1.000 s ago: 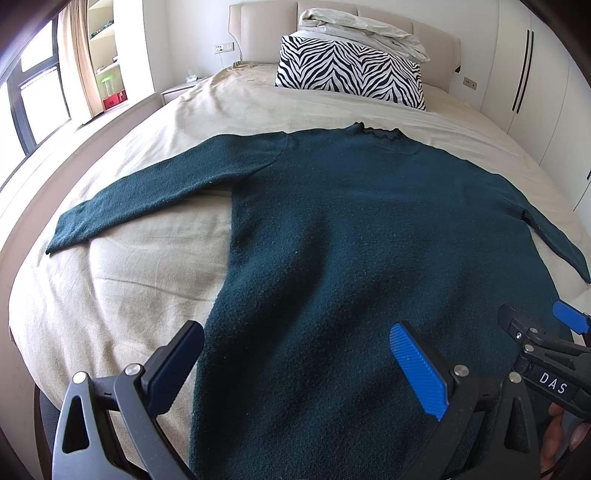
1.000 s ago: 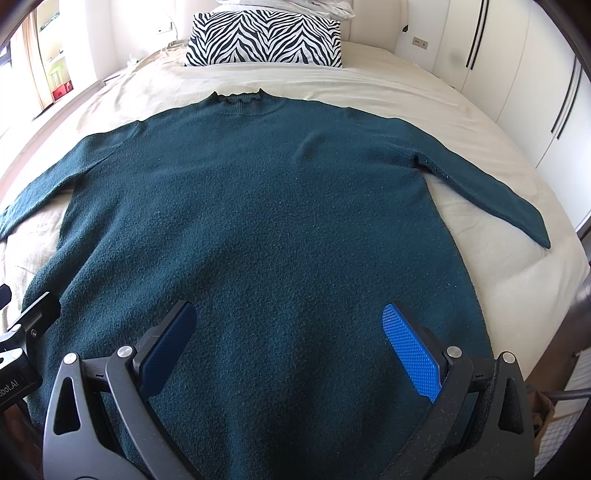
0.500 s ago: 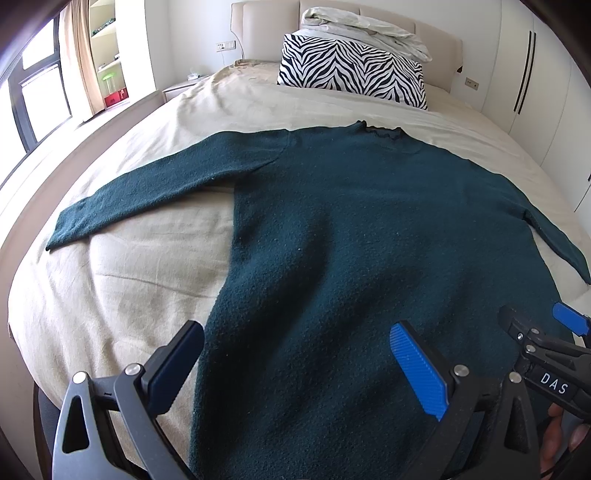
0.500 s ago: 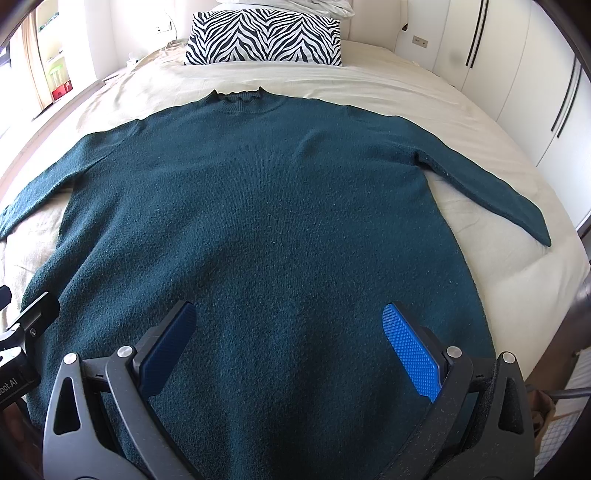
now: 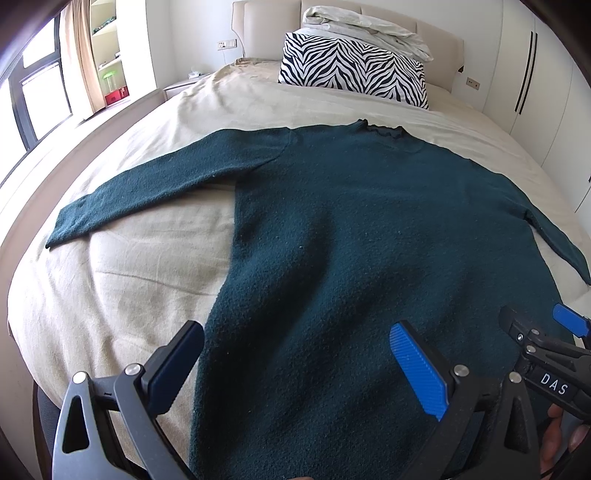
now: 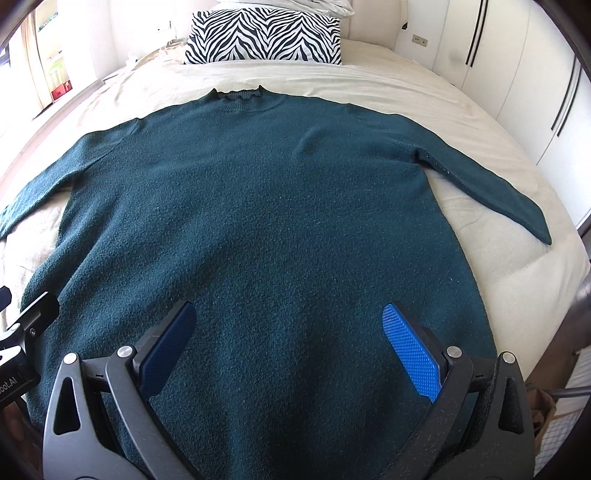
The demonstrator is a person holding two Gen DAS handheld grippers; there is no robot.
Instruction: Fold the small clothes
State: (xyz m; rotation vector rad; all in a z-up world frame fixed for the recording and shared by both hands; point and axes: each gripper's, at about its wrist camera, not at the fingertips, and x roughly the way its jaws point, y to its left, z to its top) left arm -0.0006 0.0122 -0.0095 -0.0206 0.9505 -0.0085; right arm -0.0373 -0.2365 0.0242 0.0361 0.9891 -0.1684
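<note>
**Sweater spread flat on bed, both grippers wide open over the hem end**

Dark green knit sweater (image 6: 266, 206) lies flat, face down or up cannot tell, on the beige bed sheet (image 5: 122, 288). Frilled collar (image 6: 238, 96) points toward the head end of the bed; hem end is at the foot edge, under both cameras. Both sleeves are stretched out sideways: one sleeve (image 5: 159, 184) reaches toward the window-side edge of the bed, the other sleeve (image 6: 487, 184) toward the wardrobe-side edge.

Left gripper (image 5: 295, 365): jaws spread wide, blue pads apart, nothing between them, sitting above the sweater's side edge near the foot of the bed, one finger over bare sheet and the other over knit. Contact with the fabric cannot be told.

Right gripper (image 6: 291, 347): jaws spread wide too, empty, over the lower middle of the sweater body. In the left wrist view it shows at the lower right corner (image 5: 535, 328), just beside the left gripper.

Zebra-striped black and white pillow (image 6: 264, 31) rests at the head edge, with a rumpled white duvet (image 5: 365, 24) piled behind it. White wardrobe doors (image 6: 524, 74) run along one side.
</note>
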